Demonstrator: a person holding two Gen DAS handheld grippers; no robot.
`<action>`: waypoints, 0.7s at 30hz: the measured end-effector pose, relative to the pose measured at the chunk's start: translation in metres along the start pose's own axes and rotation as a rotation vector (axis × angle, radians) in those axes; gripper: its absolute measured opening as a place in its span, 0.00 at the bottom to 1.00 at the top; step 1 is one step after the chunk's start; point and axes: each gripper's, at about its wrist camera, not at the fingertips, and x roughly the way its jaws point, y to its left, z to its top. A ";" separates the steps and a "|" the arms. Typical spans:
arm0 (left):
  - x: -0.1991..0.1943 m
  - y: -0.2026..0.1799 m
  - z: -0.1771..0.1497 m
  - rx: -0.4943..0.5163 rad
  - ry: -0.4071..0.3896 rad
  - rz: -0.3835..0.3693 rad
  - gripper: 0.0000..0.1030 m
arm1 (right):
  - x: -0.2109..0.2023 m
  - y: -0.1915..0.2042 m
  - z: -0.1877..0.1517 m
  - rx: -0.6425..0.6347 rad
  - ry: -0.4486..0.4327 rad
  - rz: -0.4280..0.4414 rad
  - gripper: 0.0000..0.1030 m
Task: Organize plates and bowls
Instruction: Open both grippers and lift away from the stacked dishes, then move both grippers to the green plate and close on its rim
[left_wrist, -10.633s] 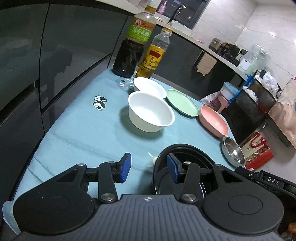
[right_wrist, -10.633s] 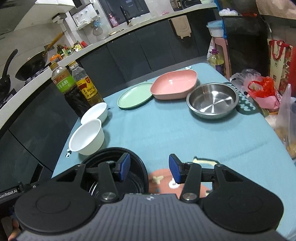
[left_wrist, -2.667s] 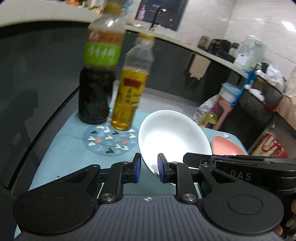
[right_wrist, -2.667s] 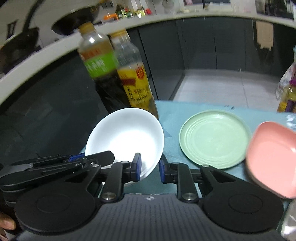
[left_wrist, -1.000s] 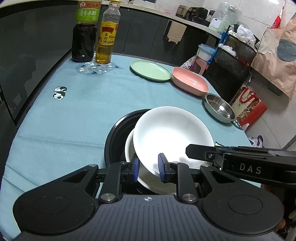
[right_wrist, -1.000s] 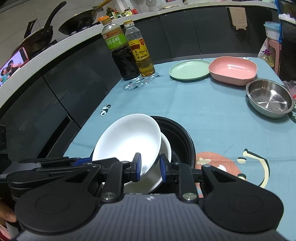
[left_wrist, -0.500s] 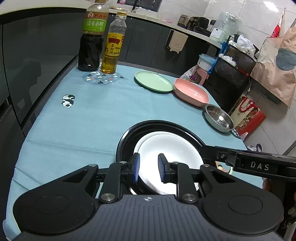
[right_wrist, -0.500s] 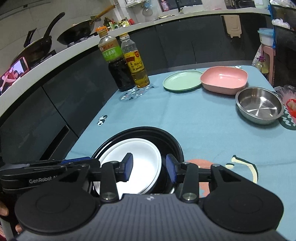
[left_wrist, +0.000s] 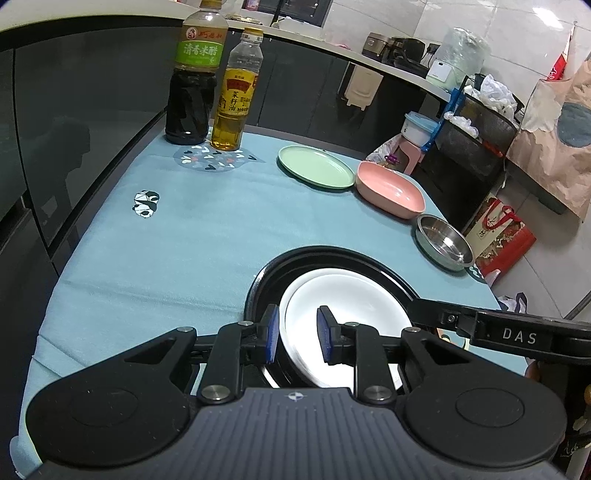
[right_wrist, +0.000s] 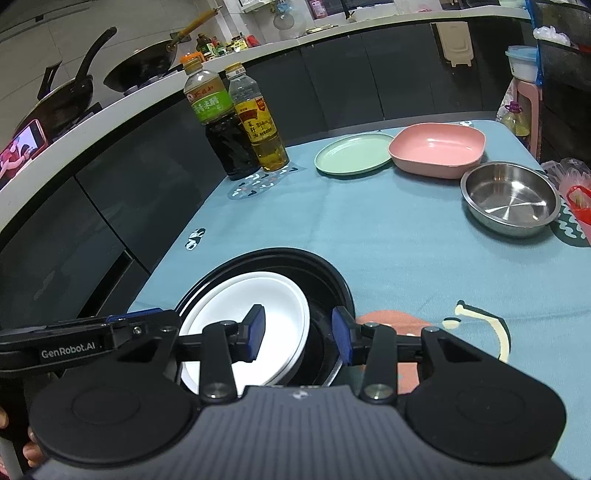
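The two stacked white round bowls are sitting nested inside the black round dish at the near edge of the blue-clothed desk. The left gripper is just parting its fingers around the bowls' rim, pads clear. The right gripper is hovering, fingers spread and empty after widening.
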 end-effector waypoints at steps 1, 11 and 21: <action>0.001 0.001 0.001 -0.004 -0.001 0.002 0.20 | 0.000 -0.001 0.001 0.003 0.000 -0.002 0.30; 0.009 0.006 0.030 -0.012 -0.040 0.051 0.23 | 0.006 -0.011 0.023 -0.014 -0.014 -0.030 0.30; 0.046 0.004 0.084 -0.004 -0.082 0.068 0.25 | 0.025 -0.025 0.078 -0.060 -0.050 -0.069 0.30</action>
